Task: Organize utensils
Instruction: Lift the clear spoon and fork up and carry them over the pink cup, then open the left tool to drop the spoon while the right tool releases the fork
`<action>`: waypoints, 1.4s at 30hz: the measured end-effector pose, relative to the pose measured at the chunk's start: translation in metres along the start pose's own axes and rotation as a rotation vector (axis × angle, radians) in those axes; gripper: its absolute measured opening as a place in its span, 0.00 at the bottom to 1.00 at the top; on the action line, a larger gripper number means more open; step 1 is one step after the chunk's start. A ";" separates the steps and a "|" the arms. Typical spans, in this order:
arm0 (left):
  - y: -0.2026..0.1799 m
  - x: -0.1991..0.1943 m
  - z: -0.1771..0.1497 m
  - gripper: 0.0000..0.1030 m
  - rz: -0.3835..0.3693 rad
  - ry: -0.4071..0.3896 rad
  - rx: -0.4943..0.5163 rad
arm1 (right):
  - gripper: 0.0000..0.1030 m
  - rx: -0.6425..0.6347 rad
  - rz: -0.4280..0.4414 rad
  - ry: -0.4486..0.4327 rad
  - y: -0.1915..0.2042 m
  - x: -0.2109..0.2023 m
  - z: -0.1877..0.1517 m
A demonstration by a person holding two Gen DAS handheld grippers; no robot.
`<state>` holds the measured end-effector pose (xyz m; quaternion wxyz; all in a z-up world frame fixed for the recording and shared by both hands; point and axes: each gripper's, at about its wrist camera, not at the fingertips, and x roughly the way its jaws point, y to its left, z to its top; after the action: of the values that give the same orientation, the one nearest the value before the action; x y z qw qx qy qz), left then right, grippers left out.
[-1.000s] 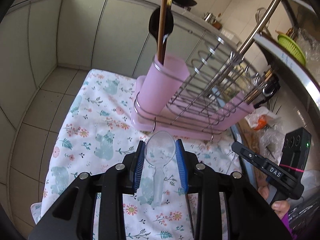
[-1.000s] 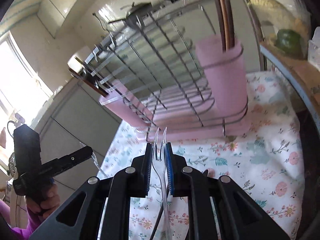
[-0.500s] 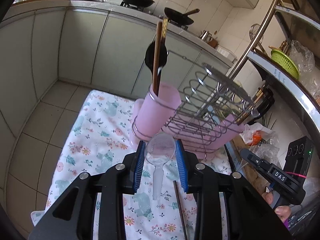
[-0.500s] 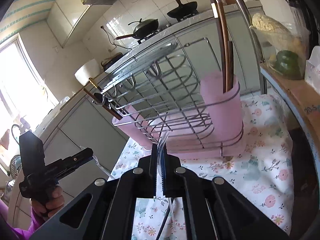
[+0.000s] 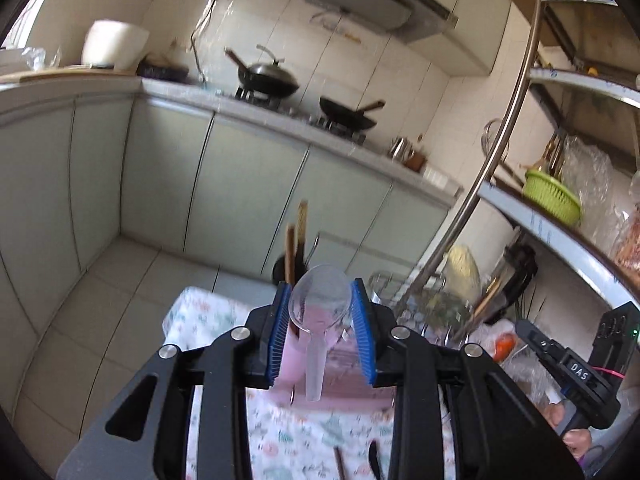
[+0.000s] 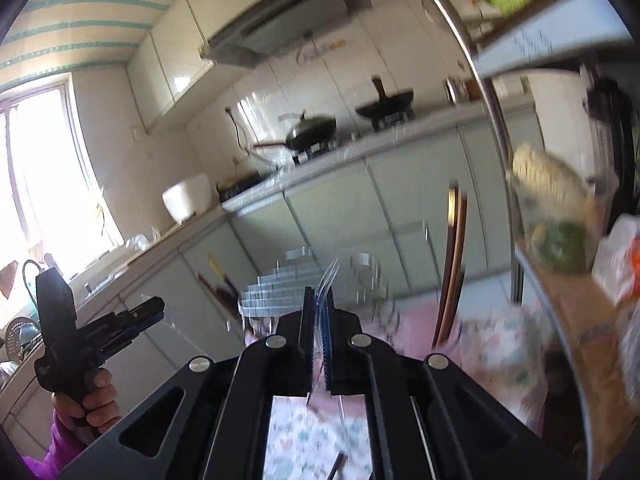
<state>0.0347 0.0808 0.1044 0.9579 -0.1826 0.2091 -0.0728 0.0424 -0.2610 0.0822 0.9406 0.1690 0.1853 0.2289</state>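
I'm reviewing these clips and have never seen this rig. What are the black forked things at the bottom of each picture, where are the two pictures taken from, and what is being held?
There is no robot: a person holds a handheld two-finger gripper in each hand, with a fisheye camera on each looking along the fingers. In the left wrist view, the left gripper clamps a clear plastic spoon by its bowl. In the right wrist view, the right gripper is shut on a clear plastic fork. Each view also shows the other gripper off to the side. Below lie a floral cloth and a pink utensil cup with chopsticks, beside a wire dish rack.
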 end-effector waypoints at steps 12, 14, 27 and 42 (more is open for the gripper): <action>-0.021 0.022 0.034 0.29 0.052 -0.105 0.062 | 0.03 -0.033 -0.055 -0.228 -0.013 -0.011 0.059; -0.022 0.033 0.030 0.29 0.074 -0.092 0.079 | 0.03 -0.040 -0.073 -0.243 -0.018 -0.005 0.061; -0.006 0.079 0.003 0.29 0.113 0.059 0.093 | 0.03 -0.054 -0.160 -0.173 -0.044 0.037 0.050; 0.013 0.127 0.008 0.29 0.112 0.177 0.022 | 0.03 0.003 -0.233 0.042 -0.077 0.078 0.021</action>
<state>0.1538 0.0679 0.0588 0.9403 -0.1529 0.3018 -0.0375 0.1440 -0.2919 0.0483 0.9564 0.1429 0.2240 0.1210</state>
